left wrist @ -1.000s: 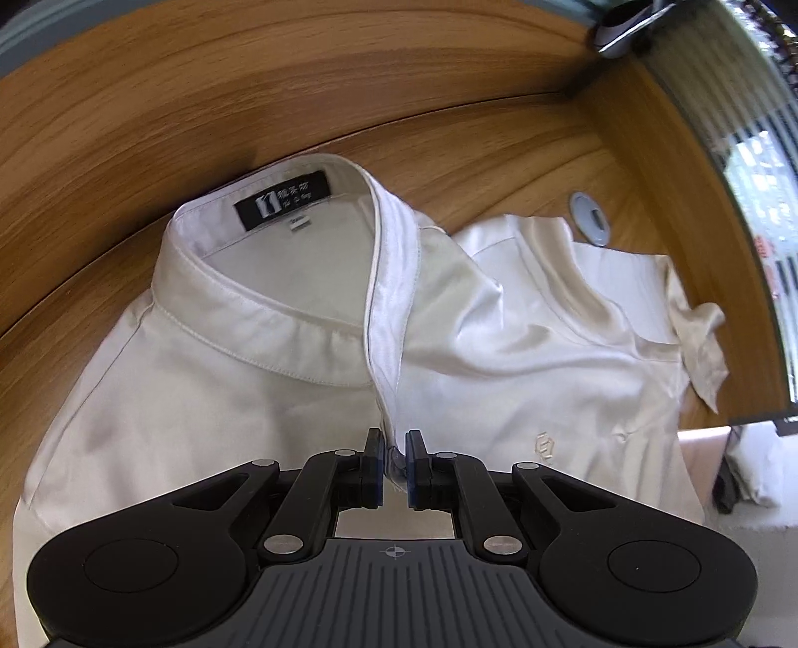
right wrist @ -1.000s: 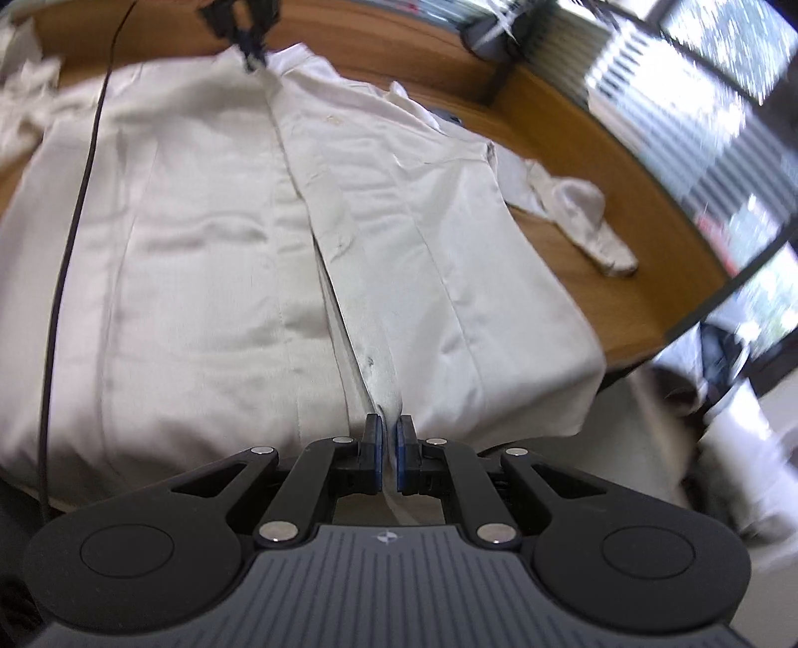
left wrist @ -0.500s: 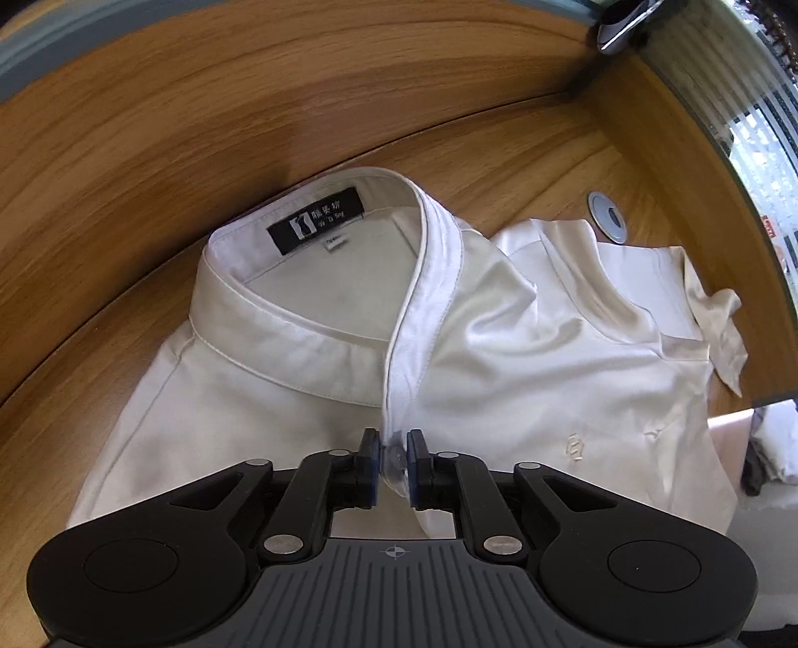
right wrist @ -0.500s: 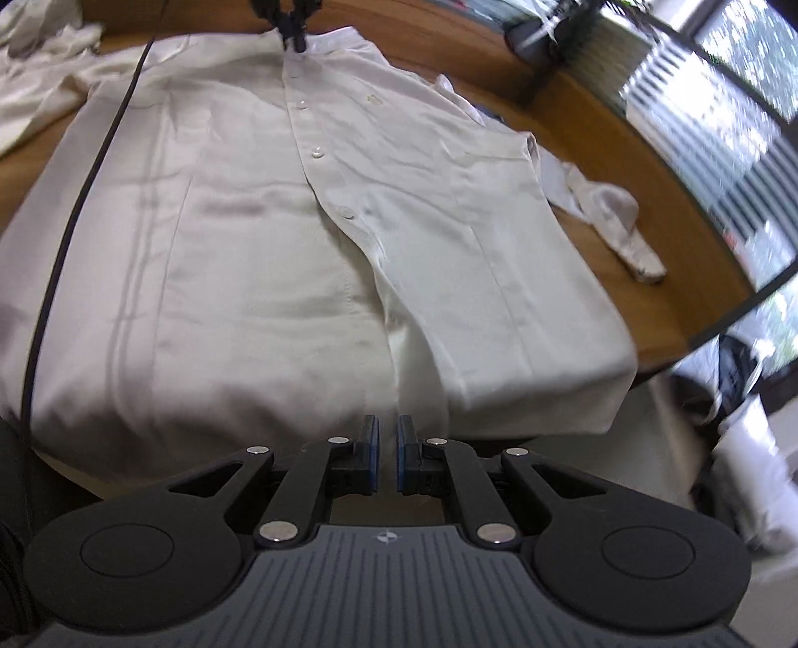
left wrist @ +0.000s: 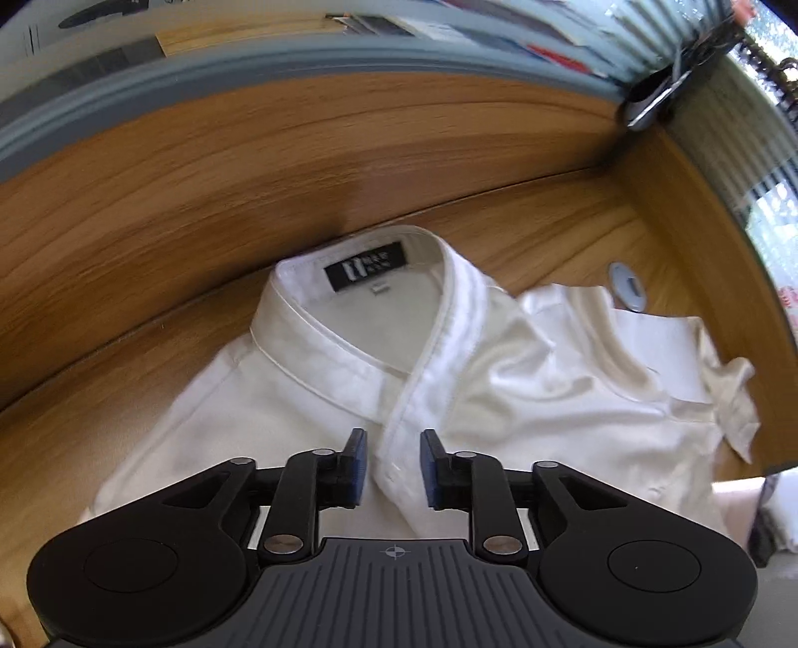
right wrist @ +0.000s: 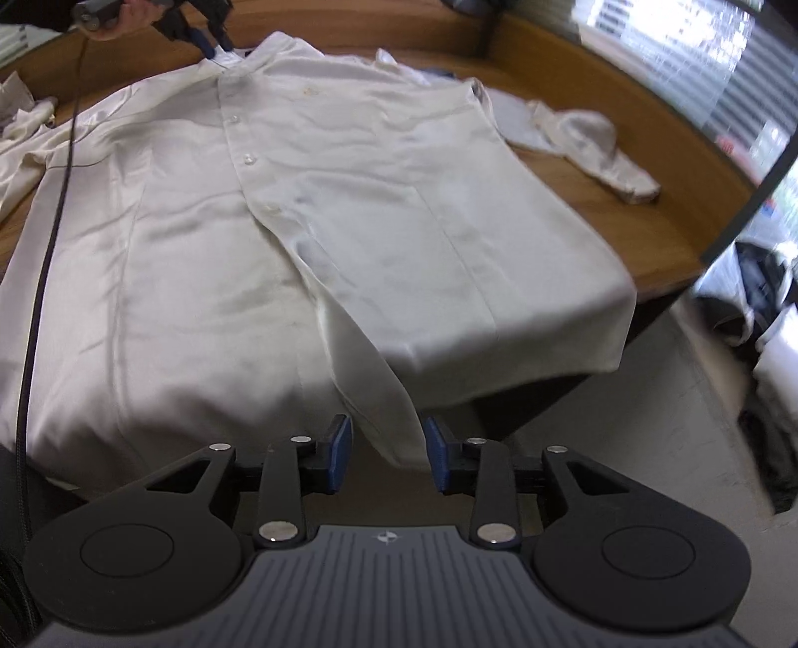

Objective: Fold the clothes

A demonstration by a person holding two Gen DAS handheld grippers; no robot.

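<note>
A cream button-up shirt lies front up on the wooden table, its hem hanging over the near edge. The collar carries a black label. Just below the collar, my left gripper has its jaws opening; the button placket lies between the blue pads, which do not press it. That gripper also shows far off in the right wrist view, held by a hand. At the hem, my right gripper is opening too, and the placket's lower end hangs loose between its pads.
One sleeve sprawls to the right on the table, the other to the left. A black cable crosses the shirt's left side. A metal grommet sits in the tabletop near the wooden back panel. Bags lie on the floor.
Both grippers were shut on the placket, left below the collar and right at the hem, and have let go. The hem end now hangs free. The left camera has tilted up.
</note>
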